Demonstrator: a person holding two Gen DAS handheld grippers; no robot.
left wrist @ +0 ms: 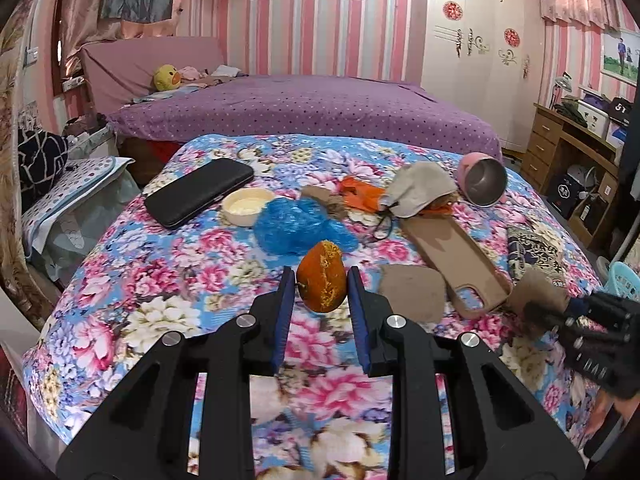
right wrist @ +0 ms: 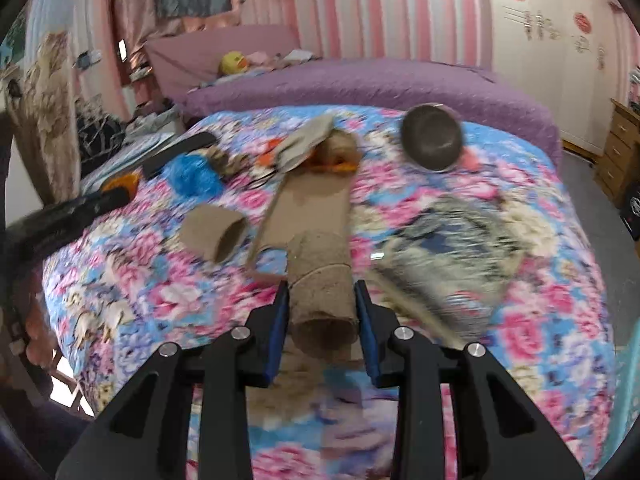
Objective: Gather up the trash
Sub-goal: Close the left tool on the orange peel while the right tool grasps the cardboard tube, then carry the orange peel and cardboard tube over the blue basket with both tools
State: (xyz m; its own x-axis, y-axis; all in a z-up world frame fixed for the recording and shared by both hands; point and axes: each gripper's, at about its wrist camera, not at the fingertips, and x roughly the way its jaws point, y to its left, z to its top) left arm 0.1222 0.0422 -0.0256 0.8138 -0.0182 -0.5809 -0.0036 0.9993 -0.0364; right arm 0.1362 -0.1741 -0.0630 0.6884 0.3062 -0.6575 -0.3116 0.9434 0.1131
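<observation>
We hold two black grippers over a table covered in a floral cloth (left wrist: 132, 280). Our left gripper (left wrist: 320, 284) clamps a piece of orange peel (left wrist: 322, 282) between its blue pads, lifted near the cloth's front edge. Our right gripper (right wrist: 322, 300) grips a brown cardboard tube (right wrist: 320, 280), near the front right. A second cardboard tube (right wrist: 214, 236) lies mid-table beside a tan phone case (left wrist: 452, 252); crumpled blue plastic (left wrist: 296, 226) sits behind the peel.
</observation>
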